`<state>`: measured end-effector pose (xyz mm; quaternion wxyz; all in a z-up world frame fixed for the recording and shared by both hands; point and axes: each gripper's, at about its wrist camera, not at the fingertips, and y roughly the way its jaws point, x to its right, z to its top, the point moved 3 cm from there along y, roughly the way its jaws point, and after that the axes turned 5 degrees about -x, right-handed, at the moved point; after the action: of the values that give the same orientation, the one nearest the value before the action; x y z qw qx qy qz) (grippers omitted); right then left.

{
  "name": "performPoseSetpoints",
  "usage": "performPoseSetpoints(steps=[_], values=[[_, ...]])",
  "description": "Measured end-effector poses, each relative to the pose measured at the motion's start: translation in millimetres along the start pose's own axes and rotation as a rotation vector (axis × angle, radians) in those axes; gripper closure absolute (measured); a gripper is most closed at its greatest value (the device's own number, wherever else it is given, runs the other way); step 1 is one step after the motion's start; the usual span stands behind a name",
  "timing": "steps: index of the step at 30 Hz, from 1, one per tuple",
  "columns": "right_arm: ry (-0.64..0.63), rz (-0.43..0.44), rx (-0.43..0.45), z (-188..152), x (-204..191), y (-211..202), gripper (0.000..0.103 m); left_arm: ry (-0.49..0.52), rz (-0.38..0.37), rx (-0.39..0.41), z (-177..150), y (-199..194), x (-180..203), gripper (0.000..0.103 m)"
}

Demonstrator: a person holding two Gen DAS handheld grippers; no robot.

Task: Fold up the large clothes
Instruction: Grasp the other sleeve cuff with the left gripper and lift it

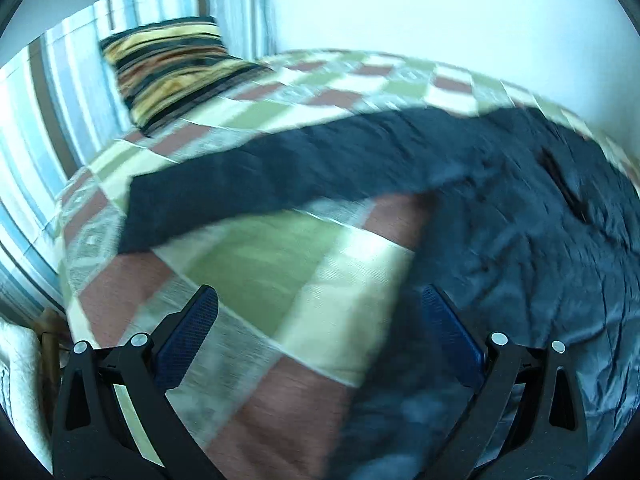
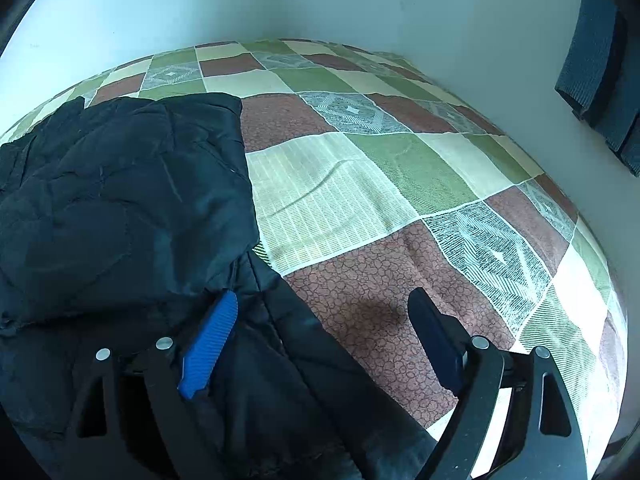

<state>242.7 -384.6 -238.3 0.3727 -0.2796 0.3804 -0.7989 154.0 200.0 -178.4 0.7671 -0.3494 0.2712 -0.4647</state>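
Two fisheye views along hand-held grippers, both angled down onto a bed.

Left wrist view, smeared by motion blur: left gripper (image 1: 320, 312) with jaws spread wide, blue ribbed pads (image 1: 188, 336) well apart, nothing clamped between them. Below and ahead, a patchwork bedspread (image 1: 256, 256) in green, cream, rust and grey squares. Dark padded jacket (image 1: 520, 240) spread across the bedspread, filling the right half of the view, one long sleeve (image 1: 240, 192) stretched out flat toward the left. Right finger over the jacket's edge, left finger over bare bedspread (touching or hovering cannot be told through the blur). Further back, a striped cushion (image 1: 172, 72) in yellow, black and orange on the bed, against a curtain (image 1: 52, 120) of blue, white and brown stripes. Pale wall (image 1: 440, 8) behind.

Right wrist view, sharp: right gripper (image 2: 324, 320) likewise open, jaws wide apart, gripping nothing. Left pad over the dark jacket (image 2: 120, 200), right pad over a rust-coloured square of the bedspread (image 2: 360, 184). Jacket bunched on the left side of the bed, its quilted fabric rumpled, a folded portion lying on top and a lower edge running down under the gripper. Right half of the bedspread bare. Dark blue-grey cloth (image 2: 596, 60) hanging at the upper right against the wall (image 2: 320, 0).
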Motion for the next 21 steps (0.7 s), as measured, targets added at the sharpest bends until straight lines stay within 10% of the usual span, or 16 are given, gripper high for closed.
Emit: performPoseSetpoints(steps=[6,21], values=[[-0.001,0.0,0.0,0,0,0,0.017,-0.204,0.043,-0.022,16,22,-79,0.002],[-0.002,-0.002,0.001,0,0,0,0.017,-0.578,-0.252,-0.056,44,105,-184,0.015]])
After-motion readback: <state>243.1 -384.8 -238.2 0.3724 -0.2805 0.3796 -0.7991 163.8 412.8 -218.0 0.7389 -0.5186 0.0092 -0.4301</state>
